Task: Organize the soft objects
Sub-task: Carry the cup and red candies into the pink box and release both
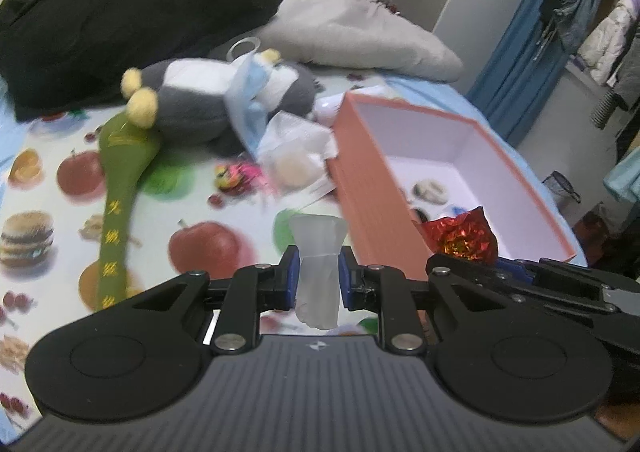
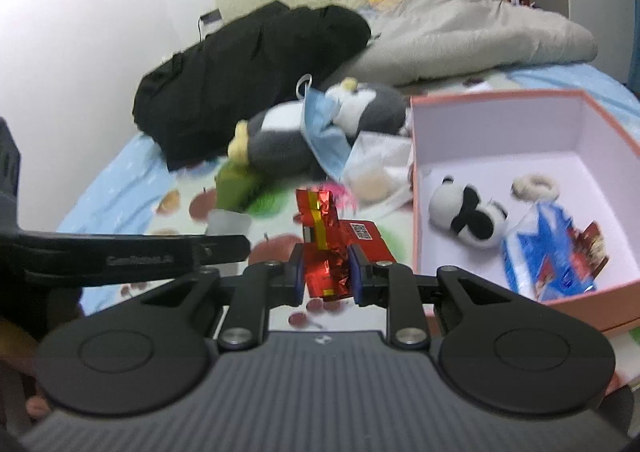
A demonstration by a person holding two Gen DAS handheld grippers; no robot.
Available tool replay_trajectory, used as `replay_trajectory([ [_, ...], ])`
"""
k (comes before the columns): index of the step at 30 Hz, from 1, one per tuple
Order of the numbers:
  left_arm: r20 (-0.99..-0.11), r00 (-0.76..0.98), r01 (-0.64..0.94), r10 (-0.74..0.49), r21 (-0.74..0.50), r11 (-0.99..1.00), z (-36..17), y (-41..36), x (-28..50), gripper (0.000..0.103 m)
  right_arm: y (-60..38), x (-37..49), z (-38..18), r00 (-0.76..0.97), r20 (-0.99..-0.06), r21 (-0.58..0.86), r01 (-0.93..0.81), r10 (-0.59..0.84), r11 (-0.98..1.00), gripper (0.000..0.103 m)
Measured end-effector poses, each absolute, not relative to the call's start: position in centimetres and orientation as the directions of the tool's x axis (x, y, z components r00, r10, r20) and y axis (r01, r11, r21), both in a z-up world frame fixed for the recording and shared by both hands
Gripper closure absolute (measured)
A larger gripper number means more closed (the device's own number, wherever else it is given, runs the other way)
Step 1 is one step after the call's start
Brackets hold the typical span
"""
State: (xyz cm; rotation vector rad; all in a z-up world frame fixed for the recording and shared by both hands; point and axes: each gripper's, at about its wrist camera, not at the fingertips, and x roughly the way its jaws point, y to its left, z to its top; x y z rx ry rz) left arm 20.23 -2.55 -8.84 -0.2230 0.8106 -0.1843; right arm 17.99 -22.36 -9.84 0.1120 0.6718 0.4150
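Note:
My left gripper (image 1: 318, 278) is shut on a frosted translucent soft piece (image 1: 318, 272), held above the fruit-print sheet (image 1: 192, 220). My right gripper (image 2: 326, 272) is shut on a crumpled red foil wrapper (image 2: 324, 252); in the left wrist view that wrapper (image 1: 460, 238) shows at the near corner of the pink box (image 1: 376, 188). The box (image 2: 424, 156) stands open and holds a small panda plush (image 2: 464, 212), a white ring (image 2: 534, 186) and a blue packet (image 2: 548, 256). A grey penguin plush (image 1: 192, 100) with a blue face mask (image 1: 250, 92) lies beyond.
A black coat (image 1: 120, 12) and a grey pillow (image 1: 352, 28) lie at the back of the bed. A green plush stick (image 1: 118, 204), a clear bag with a round pad (image 1: 292, 160) and a bright small toy (image 1: 236, 176) lie left of the box. Clothes (image 1: 600, 24) hang at right.

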Motion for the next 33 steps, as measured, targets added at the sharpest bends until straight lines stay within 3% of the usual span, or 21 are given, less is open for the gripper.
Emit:
replay_trajectory([
  [14, -0.655, 0.651, 0.25, -0.383, -0.291, 0.923, -4.6, -9.7, 24.0, 0.078, -28.6, 18.7, -5.1, 0.794, -0.537, 0.207, -0.204, 0.285, 0.957, 0.077],
  [33, -0.785, 0.439, 0.335, -0.437, -0.309, 0.89, -11.6, -19.0, 37.0, 0.078, -36.5, 28.4, -11.0, 0.69, -0.703, 0.238, -0.001, 0.173, 0.971, 0.077],
])
